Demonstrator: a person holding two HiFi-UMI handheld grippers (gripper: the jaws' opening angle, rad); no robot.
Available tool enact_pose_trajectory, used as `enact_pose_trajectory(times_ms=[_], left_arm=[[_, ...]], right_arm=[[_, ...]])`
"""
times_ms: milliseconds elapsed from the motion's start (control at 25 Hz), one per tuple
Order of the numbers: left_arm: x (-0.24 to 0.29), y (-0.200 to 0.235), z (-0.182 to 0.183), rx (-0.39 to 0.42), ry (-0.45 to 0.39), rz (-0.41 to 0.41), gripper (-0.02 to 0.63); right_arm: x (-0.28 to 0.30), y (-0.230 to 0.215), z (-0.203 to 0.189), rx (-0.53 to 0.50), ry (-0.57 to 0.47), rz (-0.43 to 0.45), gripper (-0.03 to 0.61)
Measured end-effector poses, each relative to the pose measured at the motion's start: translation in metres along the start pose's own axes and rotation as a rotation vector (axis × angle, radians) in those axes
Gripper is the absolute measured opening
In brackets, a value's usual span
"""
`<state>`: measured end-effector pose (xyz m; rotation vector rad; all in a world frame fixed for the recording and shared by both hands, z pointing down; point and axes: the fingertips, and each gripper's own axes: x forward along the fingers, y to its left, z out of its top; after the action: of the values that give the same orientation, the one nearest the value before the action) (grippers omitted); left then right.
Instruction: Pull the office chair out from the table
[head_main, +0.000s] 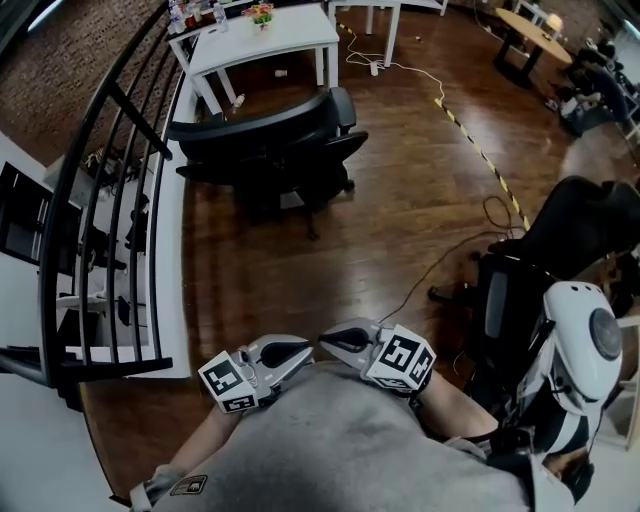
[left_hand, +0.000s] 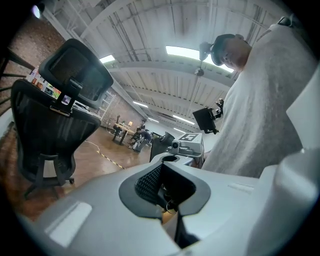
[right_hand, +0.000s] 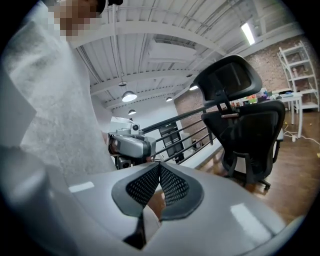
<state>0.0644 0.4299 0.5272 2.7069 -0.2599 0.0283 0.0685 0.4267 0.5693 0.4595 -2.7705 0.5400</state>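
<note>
The black office chair (head_main: 280, 150) stands on the wood floor just in front of the white table (head_main: 270, 40), its headrest toward me. It also shows in the left gripper view (left_hand: 55, 120) and the right gripper view (right_hand: 250, 130). Both grippers are held close to my chest, well short of the chair, and point at each other. My left gripper (head_main: 300, 353) is shut and holds nothing; its pads (left_hand: 147, 180) meet. My right gripper (head_main: 332, 340) is shut and holds nothing too; its pads (right_hand: 170, 185) are pressed together.
A black railing (head_main: 110, 200) runs along the left over a drop. A second dark chair (head_main: 520, 290) and a white device (head_main: 580, 350) stand at the right. Cables (head_main: 450, 260) and yellow-black tape (head_main: 480, 150) cross the floor. Another table (head_main: 530, 35) is at the back right.
</note>
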Motion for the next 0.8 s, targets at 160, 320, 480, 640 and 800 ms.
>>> enact_pose_trajectory(times_ms=[160,320,480,640,800], left_arm=[[-0.001,-0.008,-0.005,-0.022,0.011,0.002,0.000],[-0.004,-0.015,-0.012,-0.038,0.018,0.000,0.000],[-0.010,-0.017,-0.017,-0.049,0.013,0.009,0.000],[-0.015,-0.018,-0.020,-0.051,0.005,0.013,0.000],[-0.019,-0.014,-0.021,-0.047,-0.008,0.013,0.000]], right_arm=[[-0.006,0.006,-0.003,0.039,-0.003,0.008,0.008],[-0.007,0.017,-0.009,0.061,-0.011,0.025,0.008],[-0.002,0.024,-0.012,0.064,-0.011,0.035,0.006],[0.001,0.028,-0.011,0.060,-0.012,0.032,0.006],[0.006,0.027,-0.010,0.053,-0.015,0.022,0.006]])
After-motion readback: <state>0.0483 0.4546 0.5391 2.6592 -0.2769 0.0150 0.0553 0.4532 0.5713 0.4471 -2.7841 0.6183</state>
